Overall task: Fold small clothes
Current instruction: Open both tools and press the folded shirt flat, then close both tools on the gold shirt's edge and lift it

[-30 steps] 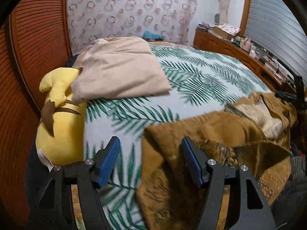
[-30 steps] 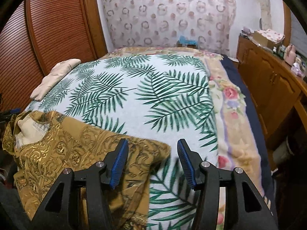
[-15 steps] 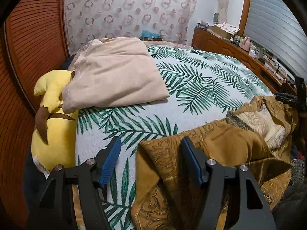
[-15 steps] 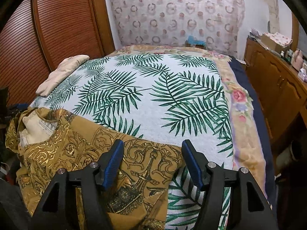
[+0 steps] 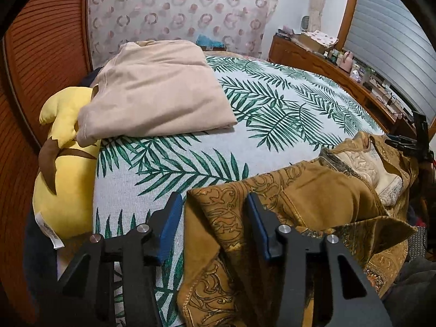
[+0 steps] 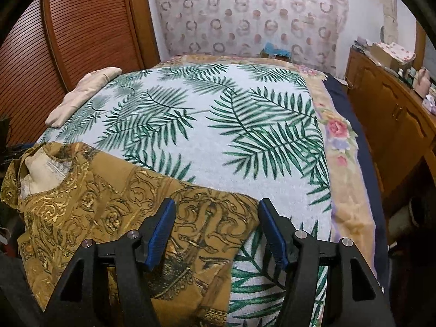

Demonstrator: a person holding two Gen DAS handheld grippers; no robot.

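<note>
- No text, brand, number or sign can be read in either view.
- The white tag [image 5: 48,229] at the lower edge of the yellow plush toy [image 5: 64,188] bears print, too small and blurred to make out.

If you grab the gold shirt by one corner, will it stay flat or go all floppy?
Probably floppy: the gold shirt already lies in soft wrinkles and folds on the bed. Its near edge droops over the bed's side, so the free part would likely hang down. It looks thin, so likely light too.
</note>
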